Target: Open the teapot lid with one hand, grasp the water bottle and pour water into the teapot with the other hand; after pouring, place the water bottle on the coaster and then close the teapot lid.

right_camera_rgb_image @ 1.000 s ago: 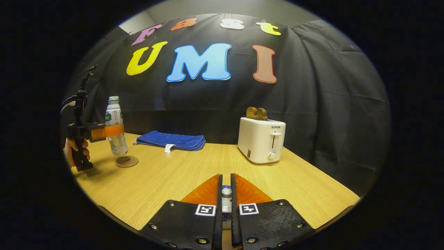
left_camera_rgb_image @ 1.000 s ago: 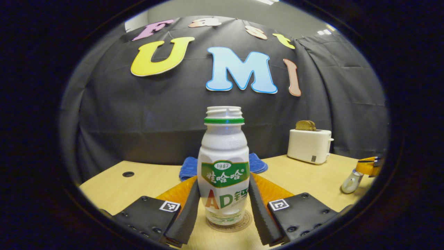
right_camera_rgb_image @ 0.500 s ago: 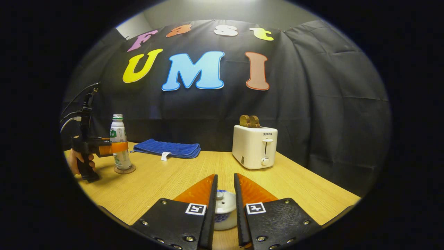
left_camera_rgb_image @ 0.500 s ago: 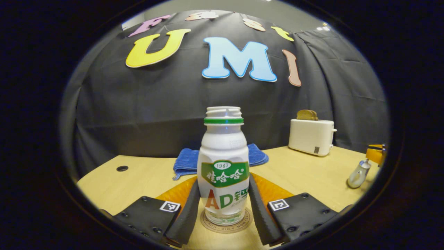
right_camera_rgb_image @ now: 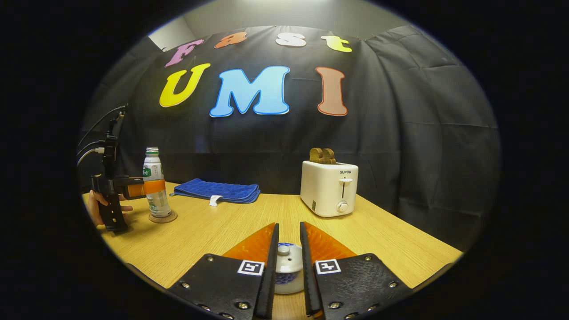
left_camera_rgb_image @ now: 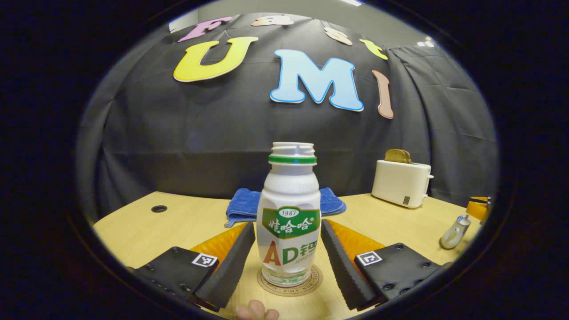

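Note:
The white water bottle [left_camera_rgb_image: 289, 222] with a green label stands upright on the round coaster [left_camera_rgb_image: 311, 284], its mouth uncapped. My left gripper [left_camera_rgb_image: 286, 226] is open, with a finger on each side of the bottle and a small gap to it. In the right gripper view the same bottle [right_camera_rgb_image: 155, 186] is on the coaster [right_camera_rgb_image: 162, 217], beside the left gripper [right_camera_rgb_image: 138, 188] and the hand holding it. My right gripper [right_camera_rgb_image: 289, 231] is open, slightly parted around the knob of the teapot lid [right_camera_rgb_image: 286, 258], which sits on the white teapot [left_camera_rgb_image: 453, 233].
A folded blue cloth [right_camera_rgb_image: 218, 191] lies at the back of the wooden table [right_camera_rgb_image: 213, 235]. A white toaster [right_camera_rgb_image: 330, 189] with bread in it stands at the back right. A cable hole [left_camera_rgb_image: 158, 208] is in the table's far left. A fingertip [left_camera_rgb_image: 255, 310] shows at the lower edge.
The left gripper lowered the bottle onto the coaster and opened off it. The right gripper, earlier shut on the lid knob, went down and parted its fingers, leaving the lid on the teapot.

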`<state>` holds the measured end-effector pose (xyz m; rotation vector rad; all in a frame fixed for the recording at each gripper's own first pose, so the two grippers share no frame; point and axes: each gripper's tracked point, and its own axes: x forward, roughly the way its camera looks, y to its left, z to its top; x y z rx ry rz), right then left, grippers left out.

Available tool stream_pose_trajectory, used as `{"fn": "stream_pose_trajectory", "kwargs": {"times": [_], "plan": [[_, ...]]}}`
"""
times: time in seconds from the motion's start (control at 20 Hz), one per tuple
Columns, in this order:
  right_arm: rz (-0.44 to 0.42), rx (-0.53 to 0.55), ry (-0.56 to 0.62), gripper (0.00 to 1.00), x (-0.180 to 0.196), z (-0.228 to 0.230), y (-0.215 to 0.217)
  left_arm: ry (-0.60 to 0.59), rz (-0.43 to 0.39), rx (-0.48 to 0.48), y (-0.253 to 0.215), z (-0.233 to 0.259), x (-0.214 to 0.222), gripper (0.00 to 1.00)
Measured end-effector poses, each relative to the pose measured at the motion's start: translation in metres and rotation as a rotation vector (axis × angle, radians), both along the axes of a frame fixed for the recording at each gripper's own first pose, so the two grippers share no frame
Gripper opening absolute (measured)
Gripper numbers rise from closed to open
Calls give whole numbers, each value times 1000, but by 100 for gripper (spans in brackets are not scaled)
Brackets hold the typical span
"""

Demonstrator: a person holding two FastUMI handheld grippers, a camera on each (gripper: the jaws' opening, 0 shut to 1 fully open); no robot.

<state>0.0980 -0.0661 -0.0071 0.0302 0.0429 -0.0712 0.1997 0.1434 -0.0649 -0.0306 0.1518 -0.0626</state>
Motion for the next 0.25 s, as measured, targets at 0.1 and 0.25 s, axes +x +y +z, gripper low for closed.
{"fn": "stream_pose_trajectory", "kwargs": {"times": [0.1, 0.25], "plan": [[-11, -24, -23, 28, -4, 11, -1, -10, -3, -11, -4, 5, -7, 100], [1, -46, -100, 27, -19, 41, 13, -11, 24, 7, 2, 9, -27, 98]]}}
